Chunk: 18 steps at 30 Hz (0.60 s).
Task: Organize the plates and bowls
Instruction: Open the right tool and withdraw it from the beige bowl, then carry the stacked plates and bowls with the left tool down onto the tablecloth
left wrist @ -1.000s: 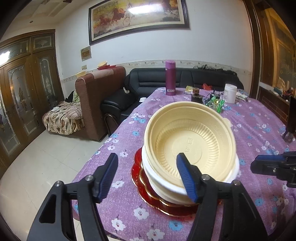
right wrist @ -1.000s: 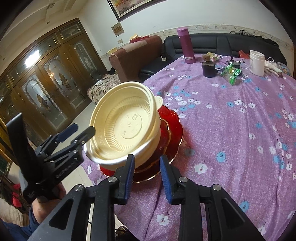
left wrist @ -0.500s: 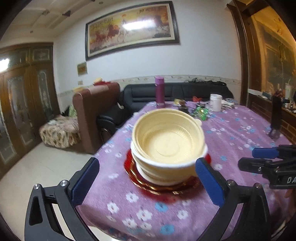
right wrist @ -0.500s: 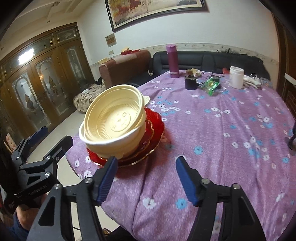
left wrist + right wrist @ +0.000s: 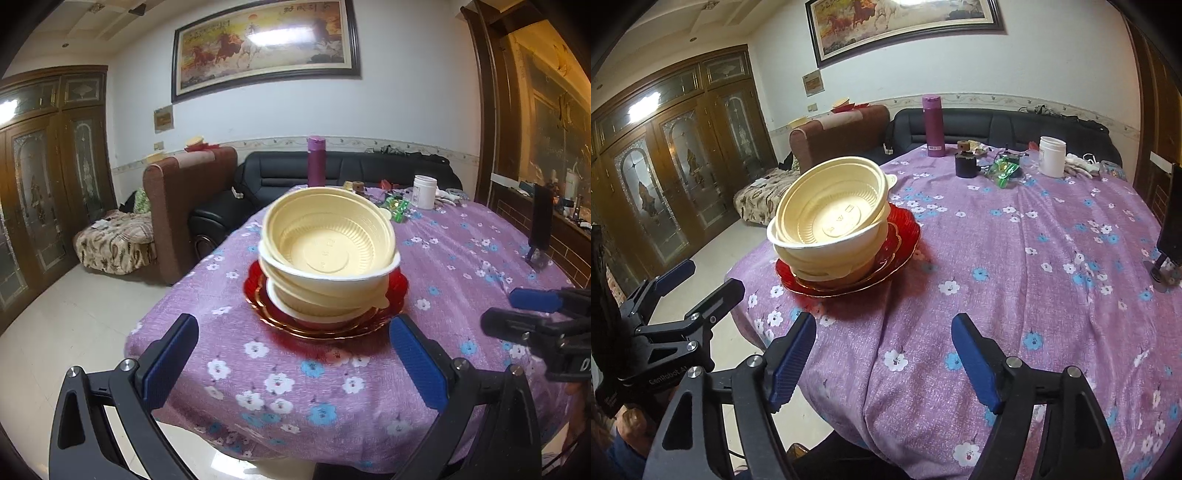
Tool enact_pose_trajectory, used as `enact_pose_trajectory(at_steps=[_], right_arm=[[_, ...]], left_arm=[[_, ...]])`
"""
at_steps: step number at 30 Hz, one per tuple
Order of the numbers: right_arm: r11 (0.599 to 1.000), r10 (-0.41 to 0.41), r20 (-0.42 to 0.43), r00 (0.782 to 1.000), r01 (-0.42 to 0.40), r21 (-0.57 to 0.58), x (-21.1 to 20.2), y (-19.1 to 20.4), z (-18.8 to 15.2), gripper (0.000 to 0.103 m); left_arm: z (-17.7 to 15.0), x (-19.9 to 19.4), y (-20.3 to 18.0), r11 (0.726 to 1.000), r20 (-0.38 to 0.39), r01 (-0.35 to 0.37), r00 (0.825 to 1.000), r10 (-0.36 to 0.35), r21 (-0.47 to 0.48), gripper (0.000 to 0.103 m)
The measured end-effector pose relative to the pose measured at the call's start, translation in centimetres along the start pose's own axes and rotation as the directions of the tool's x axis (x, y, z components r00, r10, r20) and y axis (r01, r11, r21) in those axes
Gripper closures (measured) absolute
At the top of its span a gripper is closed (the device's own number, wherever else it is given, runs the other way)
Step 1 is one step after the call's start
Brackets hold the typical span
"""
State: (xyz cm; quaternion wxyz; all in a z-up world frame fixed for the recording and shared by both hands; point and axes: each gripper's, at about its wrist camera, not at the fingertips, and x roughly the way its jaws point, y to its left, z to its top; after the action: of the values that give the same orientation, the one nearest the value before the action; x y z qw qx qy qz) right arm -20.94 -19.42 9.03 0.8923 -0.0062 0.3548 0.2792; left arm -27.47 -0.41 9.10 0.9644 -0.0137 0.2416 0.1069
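Stack of cream bowls (image 5: 328,254) on red plates (image 5: 325,325) sits ahead of the empty, wide-open left gripper (image 5: 295,354); right gripper (image 5: 882,358), jaws just opening, empty, sees it ahead-left.

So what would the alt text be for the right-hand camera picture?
A tilted stack of cream bowls sits on red plates near the edge of a purple floral tablecloth. The open right gripper is empty in front, and the left gripper is beside it.

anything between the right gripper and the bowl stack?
Only bare purple tablecloth between the open right gripper and the bowl stack on its red plate, as the right wrist view shows.
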Motion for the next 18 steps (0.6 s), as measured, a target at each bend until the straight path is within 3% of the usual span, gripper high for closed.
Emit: enact_pose_trajectory(at_steps=[14,18], right_arm=[[1.000,-0.003,-0.015,1.000,0.003,-0.016,0.2,1.2,-0.4,0.023],[0.996,0.074,-0.037,0.997,-0.073,0.043,0.9,0.3,0.3,0.023]], left_arm=[[0.0,-0.4,-0.9,0.997,-0.020,-0.064,0.998,0.065,0.049,0.000],[0.0,0.8,0.8,0.999,-0.054,-0.035,0.998,0.035,0.004,0.000]])
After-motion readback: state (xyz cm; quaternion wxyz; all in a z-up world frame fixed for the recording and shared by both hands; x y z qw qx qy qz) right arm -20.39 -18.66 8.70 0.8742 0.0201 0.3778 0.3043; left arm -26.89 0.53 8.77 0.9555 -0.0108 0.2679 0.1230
